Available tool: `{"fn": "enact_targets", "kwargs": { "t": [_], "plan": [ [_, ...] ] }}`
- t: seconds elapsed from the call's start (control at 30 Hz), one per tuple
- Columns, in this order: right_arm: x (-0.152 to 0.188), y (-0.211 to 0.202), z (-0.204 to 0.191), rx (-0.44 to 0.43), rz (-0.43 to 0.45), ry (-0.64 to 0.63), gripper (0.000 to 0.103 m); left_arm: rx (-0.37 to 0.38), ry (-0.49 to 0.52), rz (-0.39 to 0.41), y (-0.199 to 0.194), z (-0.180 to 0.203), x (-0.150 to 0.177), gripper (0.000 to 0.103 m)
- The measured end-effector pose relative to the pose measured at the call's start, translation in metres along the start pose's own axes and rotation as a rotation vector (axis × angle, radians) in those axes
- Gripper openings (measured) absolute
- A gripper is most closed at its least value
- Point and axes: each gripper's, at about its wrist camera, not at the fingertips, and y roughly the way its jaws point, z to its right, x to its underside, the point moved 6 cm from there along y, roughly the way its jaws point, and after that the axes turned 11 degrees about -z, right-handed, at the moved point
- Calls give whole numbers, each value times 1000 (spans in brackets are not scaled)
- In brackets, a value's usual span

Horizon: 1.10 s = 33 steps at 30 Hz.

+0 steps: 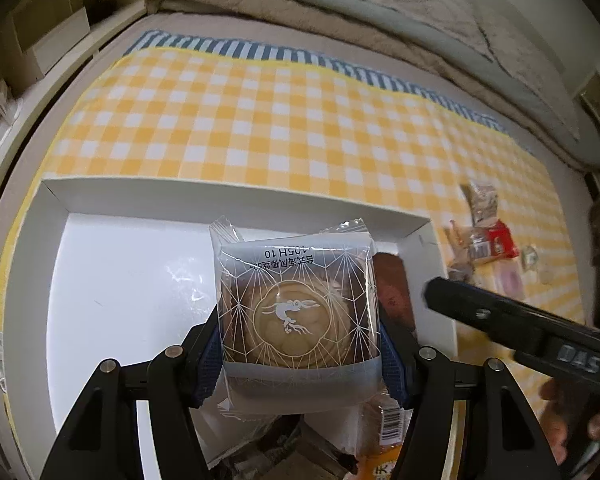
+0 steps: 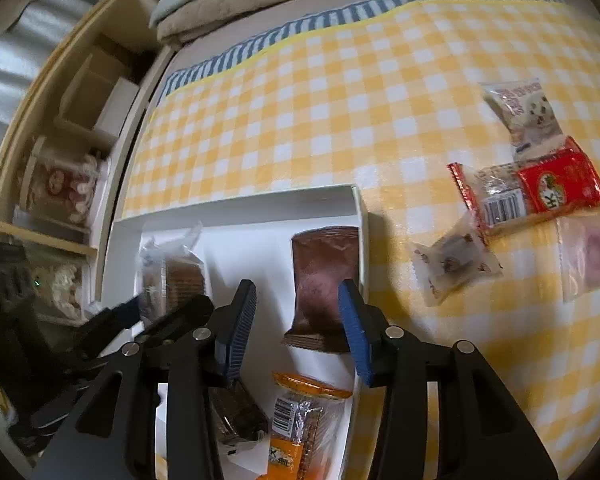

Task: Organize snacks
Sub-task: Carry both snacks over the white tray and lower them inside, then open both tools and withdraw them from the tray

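Trouble, if it comes, looks likeliest on the left side. The left gripper (image 1: pixel 300 360) is clamped on a wrapped mooncake (image 1: pixel 296 312), its blue pads pressing both sides of the clear wrapper, and it hangs over the white box (image 1: pixel 236 196) that sits on the yellow checked cloth (image 1: pixel 260 120) spread over the bed. That wrapper is slick and loosely filled, so I judge the cake could slide inside it or the pack could twist as it goes down, landing tilted or on top of the brown packet (image 2: pixel 324 280) lying against the box's right wall.

The right gripper (image 2: pixel 296 320) stands open with nothing between its pads, low over the same box, just above that brown packet and near the orange-wrapped snack (image 2: pixel 300 412) and a dark wrapped piece (image 2: pixel 236 408). With both grippers working over one shallow box, they may well knock each other; the left wrist view shows the other tool's black body close by on the right, so a careless swing could jar the mooncake loose.

The box's thin card walls may also shift on the soft bed if a finger catches the rim. Several snacks wait well apart on the cloth to the right: a red packet (image 2: pixel 560 188), a clear one with a dark sweet (image 2: pixel 452 264), a cookie pack (image 2: pixel 524 112) and a pink ring pack (image 2: pixel 592 252). Reaching for them across the box risks dragging a sleeve or gripper through what is already placed.
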Motion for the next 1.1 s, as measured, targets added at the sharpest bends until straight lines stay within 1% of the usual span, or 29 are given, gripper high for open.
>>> {"fn": "enact_targets", "kwargs": {
  "t": [0.07,0.2,0.33,0.5,0.57,0.67,0.77,0.83,0.9,0.93,1.0,1.03,1.1],
  "plan": [
    [1,-4,0,9,3,-17,46,-3,1,-9,6,2,0,64],
    [5,-10,0,39,9,-66,46,5,13,9,7,9,-4,66],
    [12,-15,1,67,8,-104,46,-20,24,17,1,10,1,70],
    [18,-19,0,93,18,-123,46,-49,40,11,-5,9,10,71],
    [20,-22,2,99,22,-127,46,-55,43,13,-9,9,13,75],
    [24,-27,3,109,26,-139,46,-60,48,21,-18,10,19,76],
    [29,-33,2,102,41,-171,46,-67,60,32,-27,13,26,80],
    [33,-39,0,117,55,-198,46,-78,72,40,-34,15,30,83],
    [36,-45,-1,131,76,-222,50,-82,76,47,-41,16,34,85],
    [38,-49,-2,140,87,-231,54,-82,75,53,-45,17,36,87],
    [43,-56,-2,152,101,-240,60,-83,75,69,-55,17,40,93],
    [44,-60,-2,166,108,-246,64,-83,75,74,-59,17,42,98],
    [47,-66,-2,186,123,-259,70,-79,74,90,-71,17,49,101]
  ]
}}
